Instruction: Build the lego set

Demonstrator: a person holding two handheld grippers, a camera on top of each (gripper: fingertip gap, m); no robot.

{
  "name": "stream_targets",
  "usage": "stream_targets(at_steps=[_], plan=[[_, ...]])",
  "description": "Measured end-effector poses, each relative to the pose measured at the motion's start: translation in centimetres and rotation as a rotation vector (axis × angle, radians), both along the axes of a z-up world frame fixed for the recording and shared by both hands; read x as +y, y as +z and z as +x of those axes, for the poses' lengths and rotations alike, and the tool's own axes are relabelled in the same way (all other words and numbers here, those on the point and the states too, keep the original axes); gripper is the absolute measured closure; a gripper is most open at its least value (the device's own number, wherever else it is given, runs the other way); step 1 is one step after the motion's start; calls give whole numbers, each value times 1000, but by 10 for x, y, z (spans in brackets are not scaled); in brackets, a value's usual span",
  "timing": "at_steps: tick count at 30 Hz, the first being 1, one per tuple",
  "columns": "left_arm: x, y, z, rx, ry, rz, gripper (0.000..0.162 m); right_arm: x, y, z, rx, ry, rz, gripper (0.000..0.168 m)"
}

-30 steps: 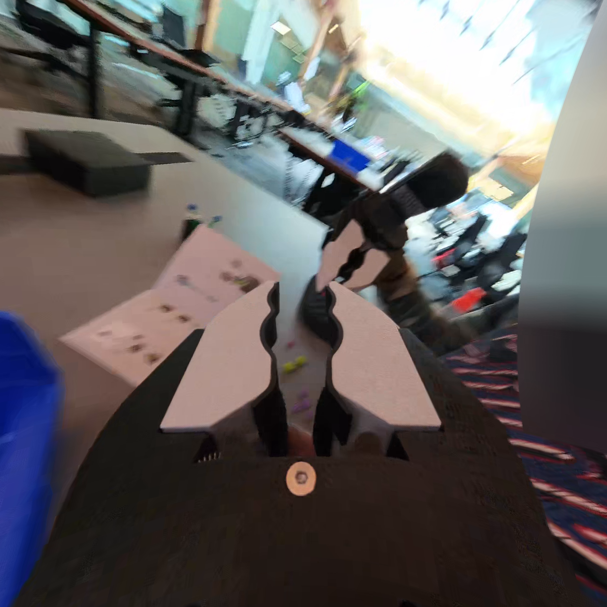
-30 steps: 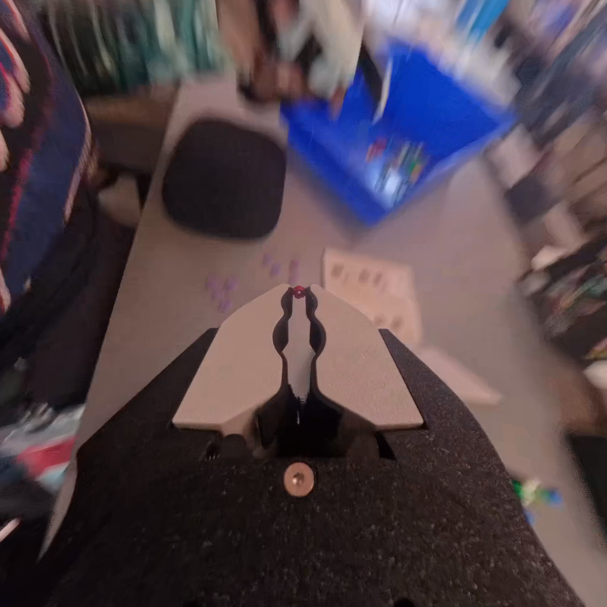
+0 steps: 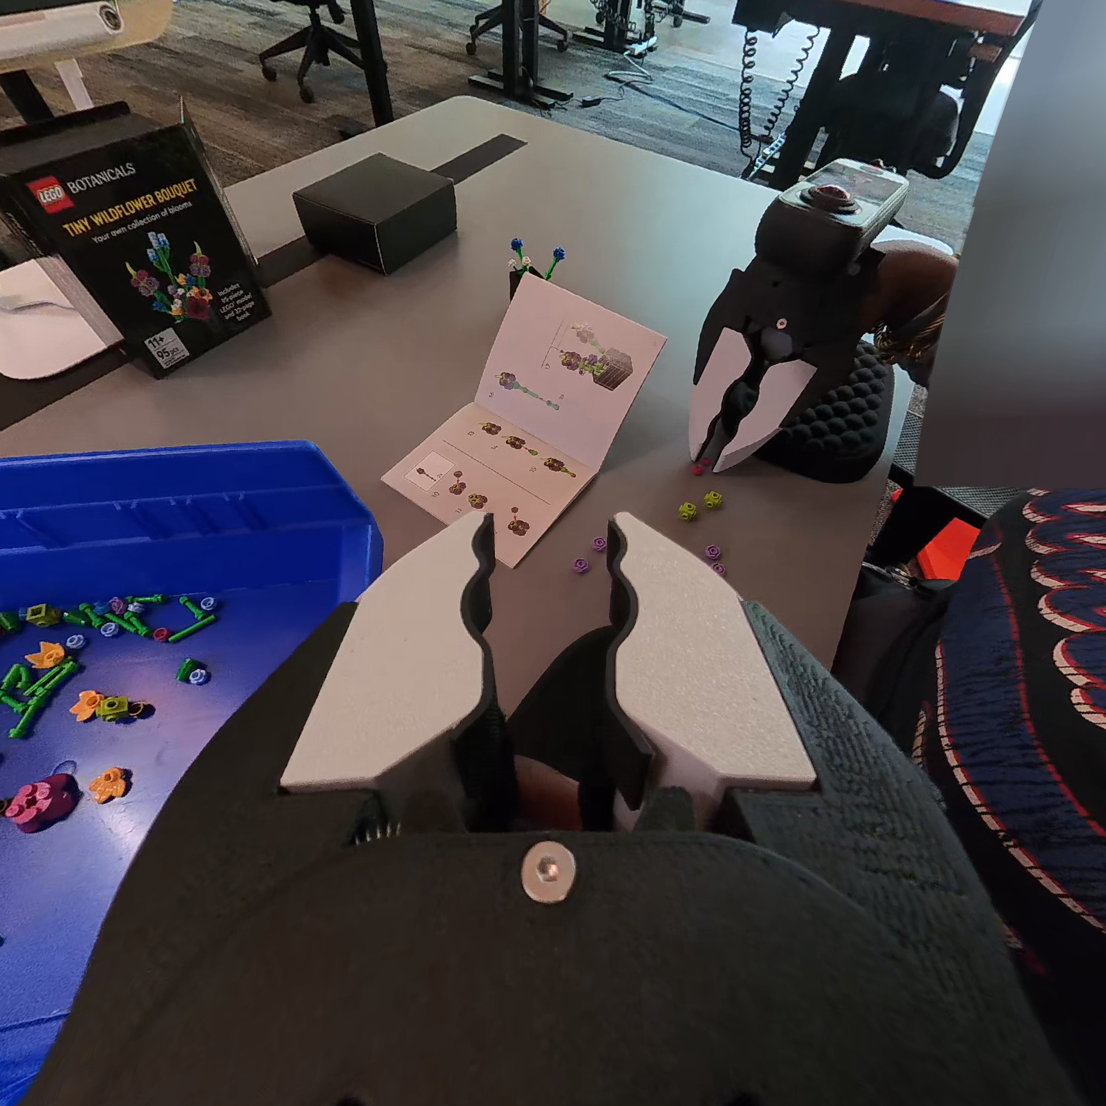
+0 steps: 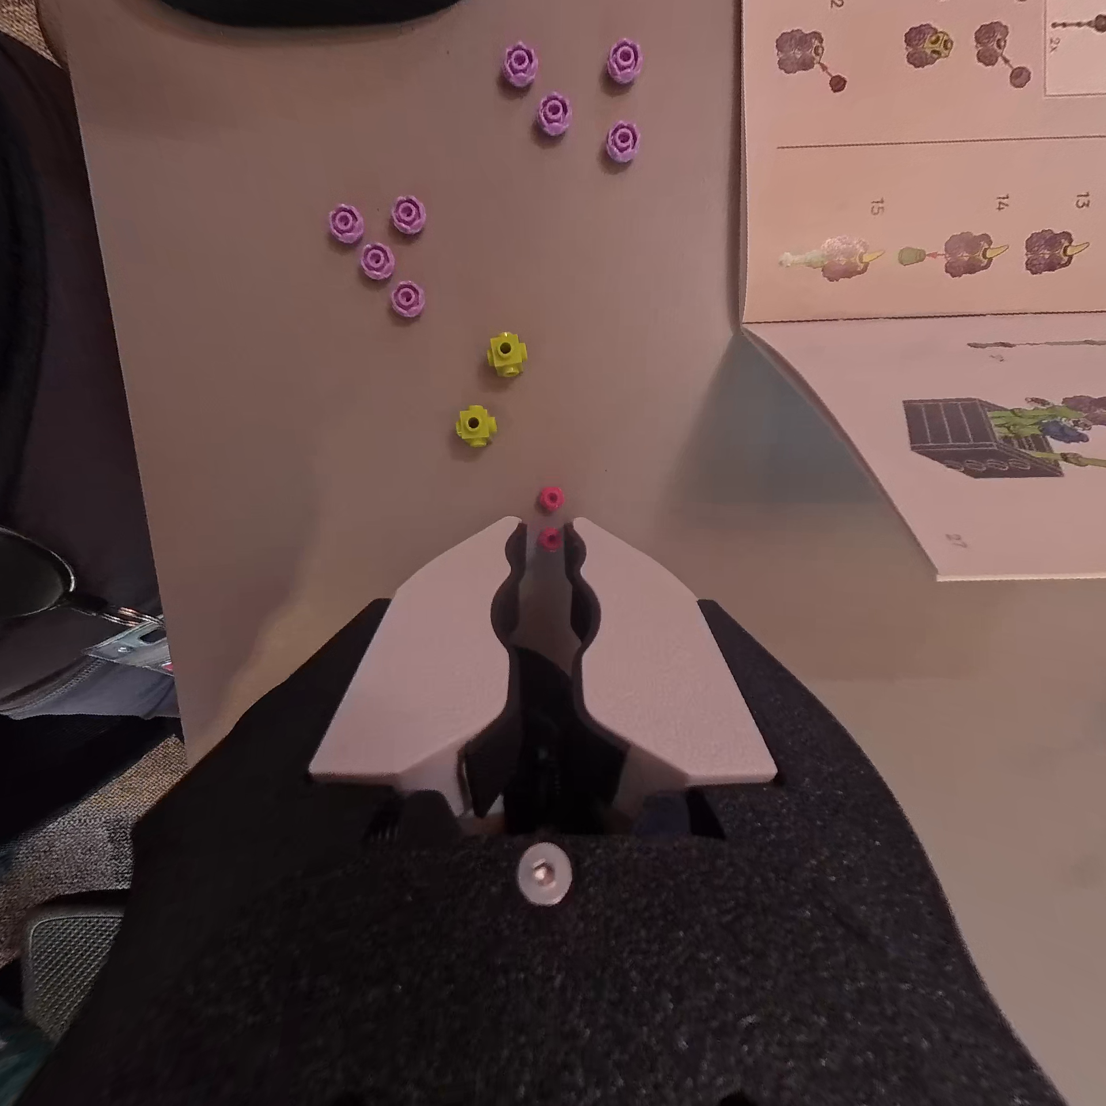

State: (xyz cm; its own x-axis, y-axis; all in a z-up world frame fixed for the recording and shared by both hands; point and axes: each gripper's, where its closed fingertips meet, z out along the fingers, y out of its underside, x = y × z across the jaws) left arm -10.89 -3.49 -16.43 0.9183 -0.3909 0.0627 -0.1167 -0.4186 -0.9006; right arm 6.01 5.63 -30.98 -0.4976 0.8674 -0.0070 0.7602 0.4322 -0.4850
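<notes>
My right gripper (image 4: 546,523) points down at the grey table (image 4: 239,419), slightly open. One small red piece (image 4: 549,538) lies on the table between its tips, untouched; a second red piece (image 4: 550,498) lies just ahead. Two lime studded pieces (image 4: 507,354) and several purple flower pieces (image 4: 553,114) lie farther on. In the left wrist view the right gripper (image 3: 709,464) stands over the red pieces (image 3: 697,470). My left gripper (image 3: 550,526) is wide open and empty, above the table near the purple pieces (image 3: 598,543).
An open instruction booklet (image 3: 538,419) lies mid-table, also in the right wrist view (image 4: 898,179). A blue bin (image 3: 179,509) with loose pieces sits at left. Behind it are the set's box (image 3: 137,251), a black box (image 3: 377,209) and a small flower build (image 3: 532,263). A bumpy black pad (image 3: 838,419) sits at right. Left tips to right tips: about 25 cm.
My right gripper came down to the table and let go of the red piece it held. My left gripper opened wider and swung back over the table.
</notes>
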Motion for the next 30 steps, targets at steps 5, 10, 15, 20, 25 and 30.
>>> stream_targets(at_steps=[5, 10, 15, 20, 25, 30], plan=[[-1, 0, -5, 22, 14, -5, 126, 0, 9, -1, 68, -18, -43, 154], [-7, -2, -26, 103, 57, -44, 126, 3, 45, -12, 384, -90, -170, 148], [-19, 1, -88, 248, 159, -141, 126, 5, 87, -6, 728, -163, -423, 147], [-24, -19, -145, 402, 158, -339, 127, 16, 117, 8, 935, -191, -543, 148], [6, -51, -175, 443, 117, -502, 136, 17, 117, 9, 944, -199, -559, 148], [53, -80, -177, 470, 13, -592, 140, 16, 114, 7, 921, -193, -562, 147]])
